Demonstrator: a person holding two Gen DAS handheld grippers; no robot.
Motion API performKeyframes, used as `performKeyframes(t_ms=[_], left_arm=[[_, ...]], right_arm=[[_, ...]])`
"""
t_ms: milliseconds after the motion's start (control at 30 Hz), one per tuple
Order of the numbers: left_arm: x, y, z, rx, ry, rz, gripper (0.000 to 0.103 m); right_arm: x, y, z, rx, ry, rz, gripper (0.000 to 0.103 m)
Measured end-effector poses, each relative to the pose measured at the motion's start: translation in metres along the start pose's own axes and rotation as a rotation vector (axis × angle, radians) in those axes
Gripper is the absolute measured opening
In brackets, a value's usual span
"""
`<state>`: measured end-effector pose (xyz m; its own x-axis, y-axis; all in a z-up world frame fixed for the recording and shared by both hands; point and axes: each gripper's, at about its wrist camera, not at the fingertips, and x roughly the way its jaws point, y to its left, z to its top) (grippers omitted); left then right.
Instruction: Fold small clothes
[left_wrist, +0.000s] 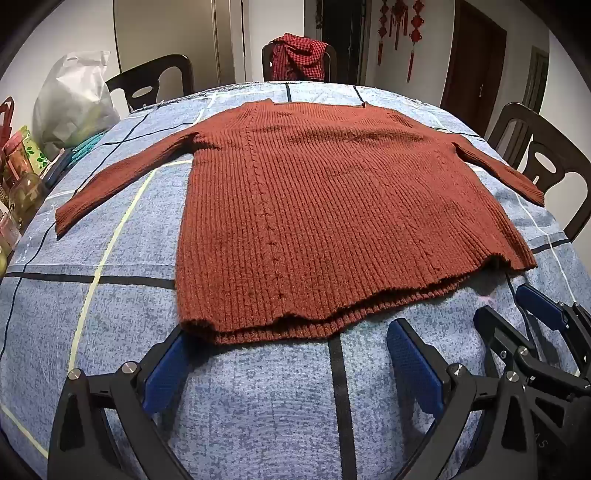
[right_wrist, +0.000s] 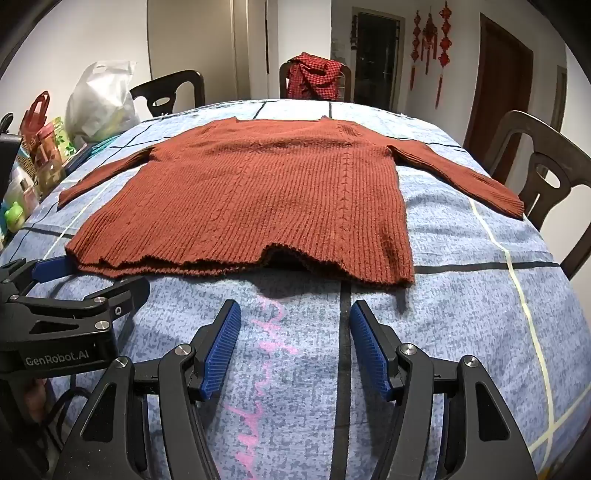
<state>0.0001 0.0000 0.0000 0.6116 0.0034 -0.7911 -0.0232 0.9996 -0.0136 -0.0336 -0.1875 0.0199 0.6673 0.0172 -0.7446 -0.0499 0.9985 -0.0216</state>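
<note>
With the sweater (left_wrist: 325, 206) spread flat on the table (left_wrist: 110, 314), both the left gripper (left_wrist: 291, 365) and right gripper (right_wrist: 293, 343) hover before its hem, fingers apart and empty, so pinching both knit layers cleanly should matter.

One sweater (left_wrist: 314, 221), two tongs (left_wrist: 291, 365) (right_wrist: 293, 347), three chairs (left_wrist: 155, 83), one white bag (left_wrist: 74, 99)

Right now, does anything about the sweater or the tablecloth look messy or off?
Mostly tidy. The rust sweater lies flat with sleeves spread, but its near hem is wavy and lifts, leaving a dark gap. Pink scrawl marks the blue tablecloth below it.
</note>
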Motion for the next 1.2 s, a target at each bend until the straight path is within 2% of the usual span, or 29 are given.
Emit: performKeyframes(t_ms=[1200], left_arm=[[-0.0071, 0.002, -0.0046, -0.003, -0.015, 0.002, 0.103]], right_arm=[[0.0001, 0.0008, -0.0007, -0.001, -0.003, -0.003, 0.062]])
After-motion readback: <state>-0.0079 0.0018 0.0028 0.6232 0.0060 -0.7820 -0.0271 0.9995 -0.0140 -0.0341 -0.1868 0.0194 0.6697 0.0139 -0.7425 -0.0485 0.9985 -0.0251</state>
